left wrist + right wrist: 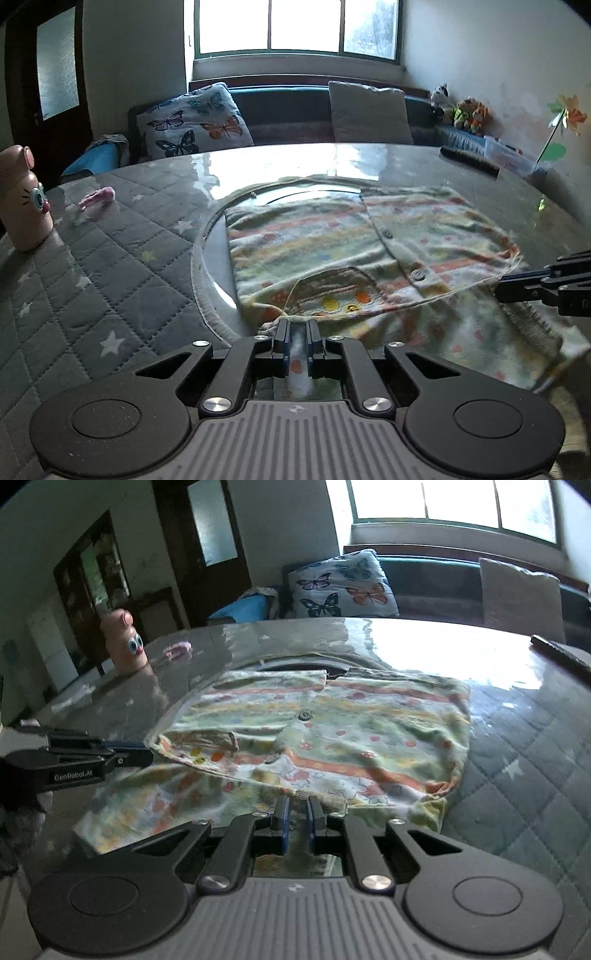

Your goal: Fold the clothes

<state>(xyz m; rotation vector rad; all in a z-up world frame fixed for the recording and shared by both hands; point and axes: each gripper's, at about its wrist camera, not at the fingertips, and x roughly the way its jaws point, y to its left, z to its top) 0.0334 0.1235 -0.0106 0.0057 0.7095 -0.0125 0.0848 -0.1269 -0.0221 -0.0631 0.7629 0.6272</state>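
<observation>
A small pastel-striped button-up kids' shirt w/ printed dots [332,251] lies spread on the glossy glass-topped table [295,162], over a grey quilted star-print cloth [92,258] under the glass. Shirt's near hem is folded up toward the middle; buttons and a front pocket face up.

Left gripper [297,332] sits at the near edge of the shirt, fingers nearly together w/ a strip of fabric clamped betw. them. Right gripper [297,808] is likewise at the near hem further along, pads [282,819] close together and pinching cloth. Each gripper shows in the other's view, tips on the hem.

A peach cartoon-face bottle [24,199] stands upright at the far left of the table, well apart from the shirt; a small pink item [98,197] lies near it. A butterfly-print cushion [194,122] rests on the sofa behind.
</observation>
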